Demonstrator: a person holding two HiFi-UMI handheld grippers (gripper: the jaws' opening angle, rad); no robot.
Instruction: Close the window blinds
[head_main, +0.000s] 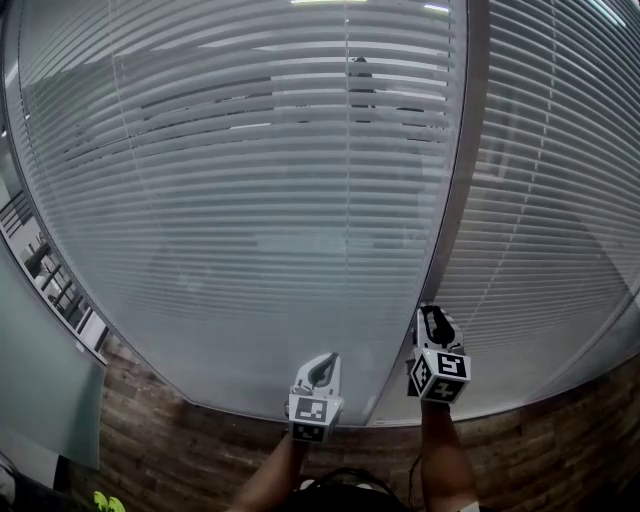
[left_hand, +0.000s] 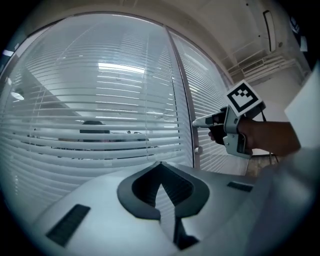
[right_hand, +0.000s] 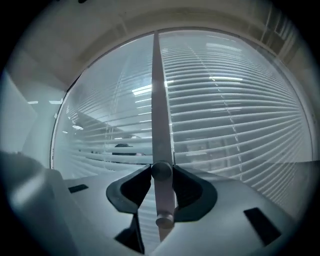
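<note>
We face the blinds (head_main: 250, 200), which hang behind glass on both sides of an upright grey post (head_main: 455, 200). Their slats run level, long axis side to side. They are tilted enough to leave gaps, and through these we see a person (left_hand: 92, 127) beyond the left pane. Our right claw (head_main: 432, 315) points level at the post, low down. Its jaws are spread, with a round knob (right_hand: 161, 171) between the tips and close to each. A second knob (right_hand: 164, 220) sits just below it on the same post. Our left claw (left_hand: 160, 163), jaws pressed together on nothing, points at the left pane near the right claw. The cube (head_main: 440, 372) on each claw bears black-and-white square markers.
</note>
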